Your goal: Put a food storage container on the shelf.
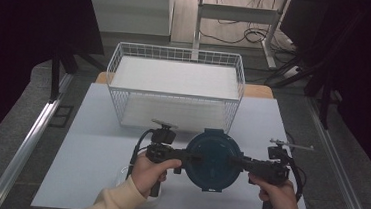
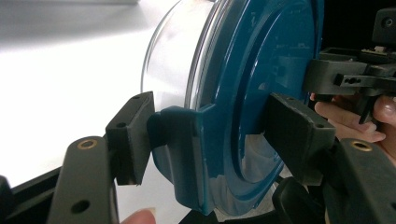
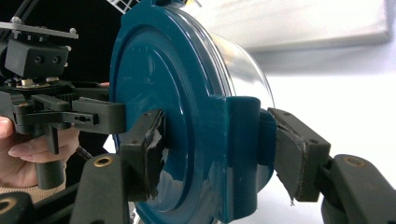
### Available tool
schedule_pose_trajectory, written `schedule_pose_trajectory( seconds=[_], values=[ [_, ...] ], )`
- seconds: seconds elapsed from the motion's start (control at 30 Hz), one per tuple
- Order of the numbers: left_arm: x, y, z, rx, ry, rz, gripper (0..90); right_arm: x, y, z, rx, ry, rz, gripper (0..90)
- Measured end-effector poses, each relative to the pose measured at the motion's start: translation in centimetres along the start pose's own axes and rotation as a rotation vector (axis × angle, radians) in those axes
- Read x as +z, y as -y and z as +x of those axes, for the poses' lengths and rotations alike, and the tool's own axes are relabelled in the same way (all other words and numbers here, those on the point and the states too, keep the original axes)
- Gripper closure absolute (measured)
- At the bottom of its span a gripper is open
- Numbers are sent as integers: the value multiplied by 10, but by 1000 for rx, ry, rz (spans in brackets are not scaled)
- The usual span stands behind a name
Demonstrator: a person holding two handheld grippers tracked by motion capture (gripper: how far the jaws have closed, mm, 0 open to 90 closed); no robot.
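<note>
A round clear container [image 1: 213, 159] with a dark blue clip-on lid hangs over the front of the white table [image 1: 95, 142], lid facing up, held from both sides. My left gripper [image 1: 190, 158] is shut on its left rim. In the left gripper view one pad [image 2: 133, 137] presses a lid latch and the other lies on the lid [image 2: 261, 70]. My right gripper [image 1: 236, 161] is shut on the opposite rim. In the right gripper view its jaws [image 3: 219, 149] clamp a latch of the lid [image 3: 163, 84], above the clear wall [image 3: 243, 60].
A white wire basket [image 1: 175, 83] stands at the back of the table, just beyond the container. Something clear and round [image 1: 123, 172] lies under my left hand. Metal rails [image 1: 30, 137] run along both sides, with desk legs and cables on the floor behind.
</note>
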State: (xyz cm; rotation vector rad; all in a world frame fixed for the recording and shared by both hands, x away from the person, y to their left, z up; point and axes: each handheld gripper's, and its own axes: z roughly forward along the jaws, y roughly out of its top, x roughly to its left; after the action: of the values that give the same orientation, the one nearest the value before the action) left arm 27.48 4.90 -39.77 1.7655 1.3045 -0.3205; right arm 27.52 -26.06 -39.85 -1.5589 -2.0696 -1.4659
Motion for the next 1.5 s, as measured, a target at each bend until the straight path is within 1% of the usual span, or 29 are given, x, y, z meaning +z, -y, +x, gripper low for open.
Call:
schedule_pose_trajectory(
  seconds=[0.03,0.07,0.1,0.33,0.43,0.7,0.9,1.07,1.23,1.43,1.5],
  values=[
    [-6,-3,1,0,-4,-7,346,4,-5,4,-5,-7,-1,389],
    [-6,-3,1,0,-4,-7,346,4,-5,4,-5,-7,-1,389],
    [-11,-6,3,5,-10,-10,347,8,-9,8,-8,-15,1,390],
    [-21,-12,9,0,-12,-15,350,17,-18,14,-15,-22,9,389],
    [-28,-16,14,-4,-8,-19,355,23,-25,19,-26,-26,18,389],
    [-43,-23,23,-5,-21,-27,355,38,-38,28,-35,-38,24,389],
    [-51,-28,27,2,-18,-29,358,44,-45,35,-47,-40,26,389],
    [-55,-32,30,4,-17,-33,359,47,-50,38,-50,-40,30,389],
    [-60,-41,34,6,-10,-35,360,51,-60,43,-58,-33,30,389],
    [-65,-49,35,10,-8,-42,360,54,-68,47,-65,-33,24,389],
    [-68,-52,35,12,-5,-48,360,54,-73,50,-72,-31,21,389]
  ],
)
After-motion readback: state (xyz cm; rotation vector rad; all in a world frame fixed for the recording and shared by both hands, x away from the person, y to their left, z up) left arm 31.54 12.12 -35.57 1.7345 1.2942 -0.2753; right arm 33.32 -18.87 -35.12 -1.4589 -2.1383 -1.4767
